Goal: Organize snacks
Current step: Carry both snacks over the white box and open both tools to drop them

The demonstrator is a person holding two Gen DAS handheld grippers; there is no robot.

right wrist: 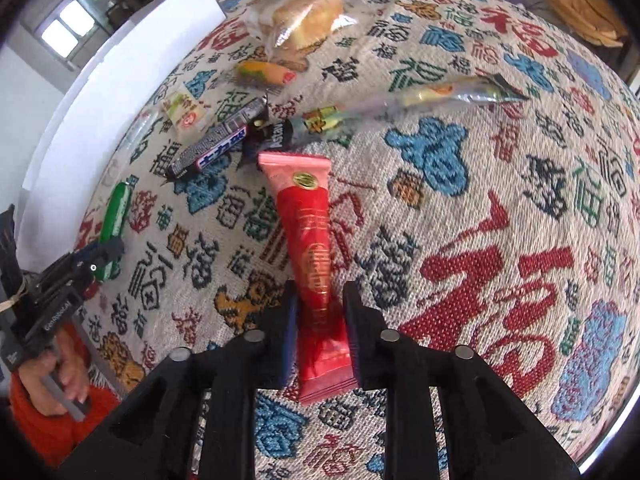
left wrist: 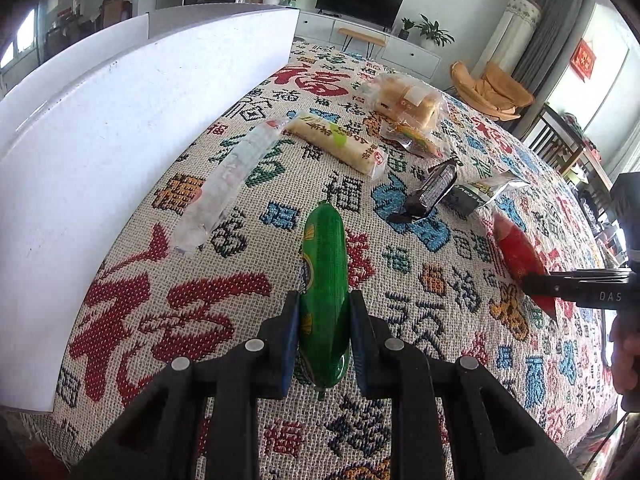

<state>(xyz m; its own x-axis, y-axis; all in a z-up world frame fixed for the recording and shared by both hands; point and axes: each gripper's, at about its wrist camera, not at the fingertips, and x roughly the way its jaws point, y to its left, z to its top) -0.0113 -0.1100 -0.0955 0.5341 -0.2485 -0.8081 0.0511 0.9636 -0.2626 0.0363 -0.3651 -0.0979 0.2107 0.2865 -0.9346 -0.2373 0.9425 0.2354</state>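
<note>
The left hand-held gripper (left wrist: 324,344) pinches a glossy green sausage (left wrist: 323,292), a plump cylinder in shiny film with crimped ends; its blue pads press both sides of the lower half, and the sausage points away along the fingers. The right hand-held gripper (right wrist: 320,336) straddles a flat red packet (right wrist: 316,264) of smooth foil with gold print and a paler pink sealed end; the pads stand close on either side of its lower part, but whether they actually press it I cannot tell. Both snacks lie over a coarse woven cloth (left wrist: 400,420) covered in red, blue, green and black characters, which drapes the desk. Farther off on the cloth rest a long clear plastic tube (left wrist: 232,184), a cream rectangular bar (left wrist: 340,144), a crinkly transparent bag of bread (left wrist: 408,100) and a dark wrapped chocolate bar (left wrist: 432,192) just beside a dark pouch (left wrist: 476,196). In the right wrist view a silvery wrapper (right wrist: 420,100) stretches across the cloth beyond the red packet, blurred. A smooth white board (left wrist: 100,140) stands upright along the cloth's left edge. A hand (right wrist: 60,376) in an orange sleeve grips the left gripper's handle.
</note>
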